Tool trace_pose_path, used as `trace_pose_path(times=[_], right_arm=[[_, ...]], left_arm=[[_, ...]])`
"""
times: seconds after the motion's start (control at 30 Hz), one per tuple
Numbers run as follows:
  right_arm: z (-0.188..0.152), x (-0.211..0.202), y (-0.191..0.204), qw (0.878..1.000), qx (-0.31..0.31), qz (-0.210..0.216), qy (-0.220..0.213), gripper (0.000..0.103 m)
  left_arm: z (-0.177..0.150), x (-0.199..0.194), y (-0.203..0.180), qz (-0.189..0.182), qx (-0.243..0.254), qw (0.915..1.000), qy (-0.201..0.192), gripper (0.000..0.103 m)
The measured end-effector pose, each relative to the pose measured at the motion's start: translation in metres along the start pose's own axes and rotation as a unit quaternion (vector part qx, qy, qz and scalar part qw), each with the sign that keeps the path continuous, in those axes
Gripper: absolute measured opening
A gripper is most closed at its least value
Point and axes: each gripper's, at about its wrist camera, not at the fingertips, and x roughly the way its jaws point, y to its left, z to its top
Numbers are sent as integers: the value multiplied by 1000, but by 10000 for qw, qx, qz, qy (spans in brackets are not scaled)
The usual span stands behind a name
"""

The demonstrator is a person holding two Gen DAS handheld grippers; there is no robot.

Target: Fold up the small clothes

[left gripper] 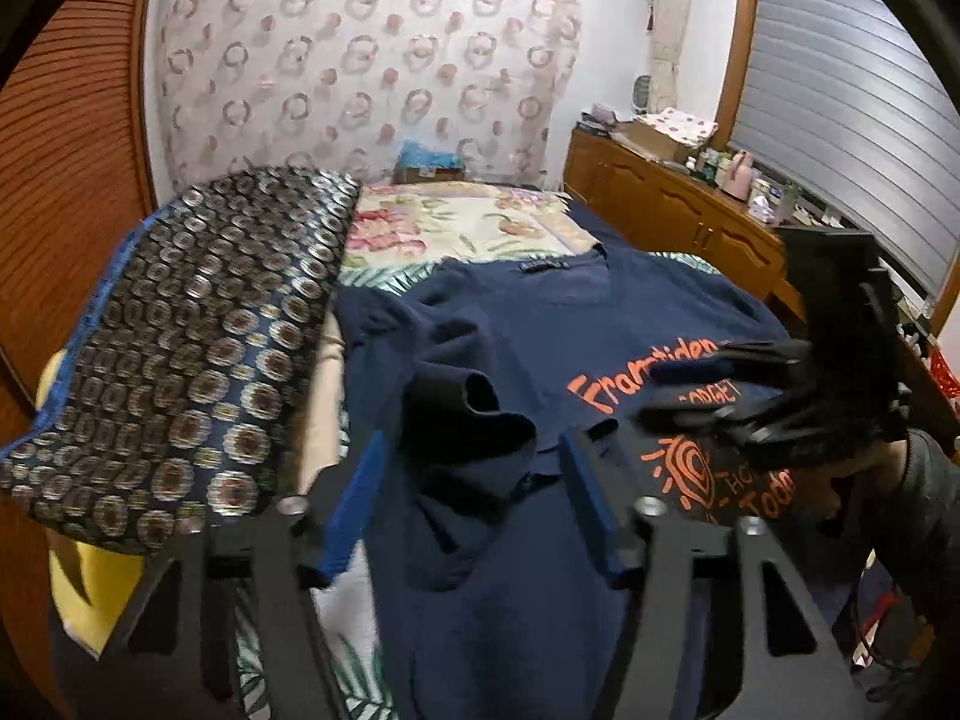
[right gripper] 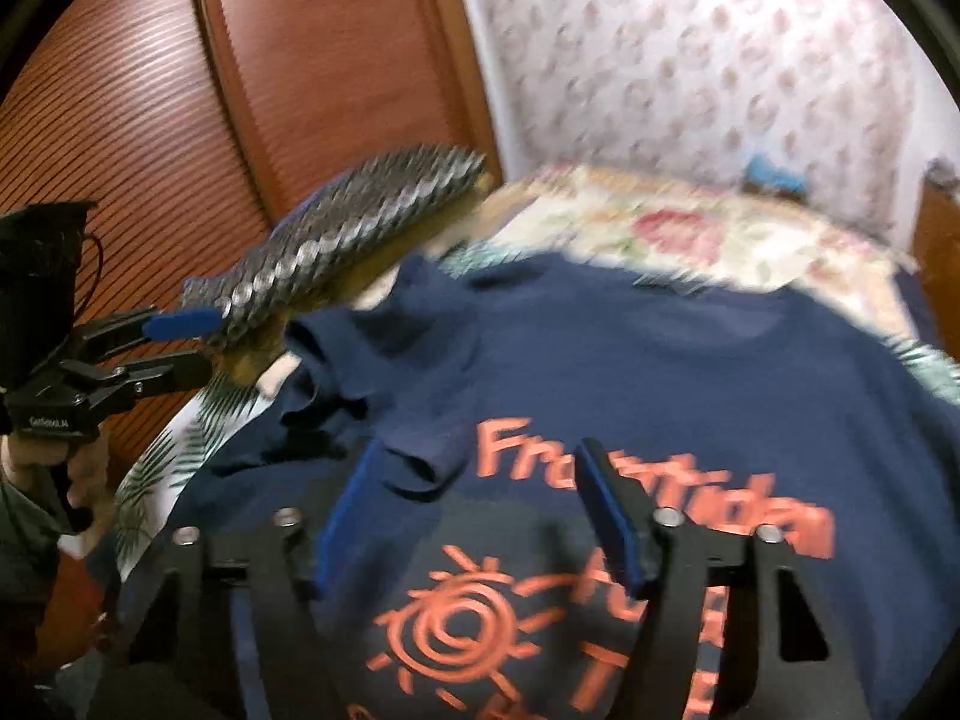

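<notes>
The navy shirt [left gripper: 540, 324] is spread print-up on the bed [left gripper: 456, 222] for folding; its crumpled sleeve [left gripper: 474, 420] is framed by the released left gripper [left gripper: 474, 480], while the right gripper [right gripper: 480, 498] is poised empty above the print.

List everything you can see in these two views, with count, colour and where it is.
T-shirt: one, navy with orange print, spread on the bed, one sleeve folded inward.
Patterned cushion: one, dark with silver circles, left of the shirt.
Floral bedding: one, cream and pink, beyond the collar.
Wooden cabinet: one, brown, cluttered top, along the window.
Left gripper: blue pads, jaws open over the folded sleeve.
Right gripper: blue pads, jaws open above the print.
</notes>
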Motion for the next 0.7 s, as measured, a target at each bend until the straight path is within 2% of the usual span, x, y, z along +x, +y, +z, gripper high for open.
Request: trace_pose_path(times=[0.13, 0.17, 0.2, 0.23, 0.27, 0.3, 0.43, 0.53, 0.6, 0.63, 0.7], right_arm=[[2, 37, 10, 9985, -302, 66, 445, 51], [3, 45, 10, 9979, -377, 7, 518, 39], [4, 52, 11, 9972, -474, -85, 572, 21], [8, 55, 11, 9969, -530, -137, 559, 11], [10, 55, 9, 9969, -546, -101, 549, 5], [14, 52, 8, 9973, -553, -49, 478, 3], [32, 16, -10, 9988, -372, -263, -195, 2], [37, -1, -40, 9927, 61, -1101, -490, 4], [34, 2, -53, 9854, 152, -1653, -366, 32], [30, 4, -56, 9841, 202, -1735, -332, 34], [21, 8, -57, 9868, 357, -1550, -311, 34]], left_arm=[[-8, 4, 6, -45, -96, 9999, 44, 54], [-9, 4, 7, -49, -127, 9999, 34, 54], [-10, 3, 8, -34, -162, 9999, 29, 54], [-12, 1, 9, -29, -193, 9998, 25, 54], [-14, 0, 10, -37, -207, 9998, 26, 54], [-15, -1, 11, -39, -225, 9997, 30, 54], [-22, -3, 11, -104, -304, 9995, 66, 54], [-24, 2, 6, -163, -293, 9994, 125, 54], [-27, 6, 2, -145, -229, 9995, 158, 54], [-29, 8, -1, -97, -179, 9996, 199, 54], [-32, 11, -2, -65, -135, 9996, 239, 54]])
